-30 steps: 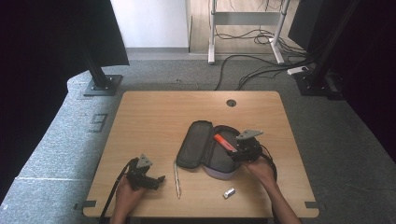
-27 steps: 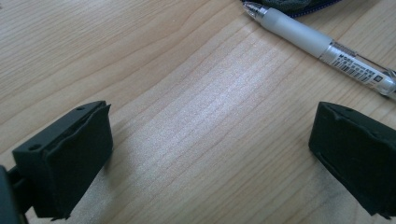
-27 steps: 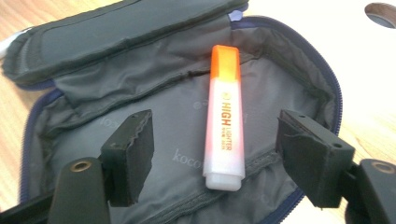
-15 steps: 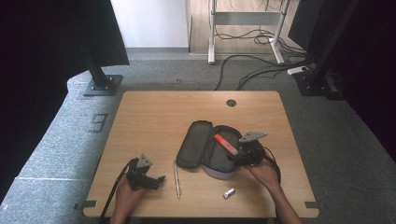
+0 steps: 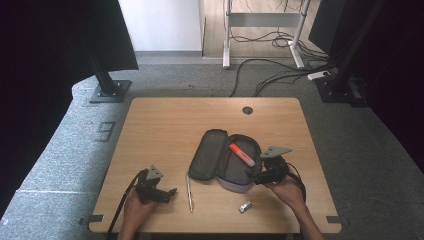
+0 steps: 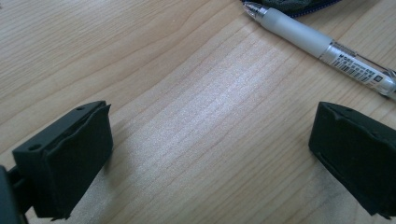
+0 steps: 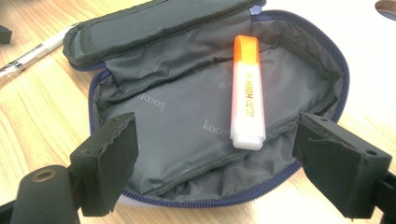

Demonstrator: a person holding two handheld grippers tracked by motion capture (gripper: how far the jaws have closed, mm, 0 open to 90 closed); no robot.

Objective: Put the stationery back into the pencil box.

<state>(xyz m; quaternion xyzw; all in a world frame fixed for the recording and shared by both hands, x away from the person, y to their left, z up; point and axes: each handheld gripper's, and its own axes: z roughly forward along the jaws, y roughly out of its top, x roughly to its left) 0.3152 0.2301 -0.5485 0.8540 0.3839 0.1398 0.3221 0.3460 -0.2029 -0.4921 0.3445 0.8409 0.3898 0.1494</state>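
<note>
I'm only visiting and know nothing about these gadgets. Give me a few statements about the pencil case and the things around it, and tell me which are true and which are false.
1. The pencil case lies open on the table. True.
2. An orange highlighter lies inside the case. True.
3. The right gripper clamps the highlighter. False: its jaws have just been opening and stand apart, with nothing between the pads.
4. The pen is inside the case. False: it lies on the bare table beside the case, between it and the left gripper.
5. The left gripper holds the pen. False: its jaws are open over bare wood, the pen beyond them.
6. A small silvery object lies on the table near the right hand. True.
</note>
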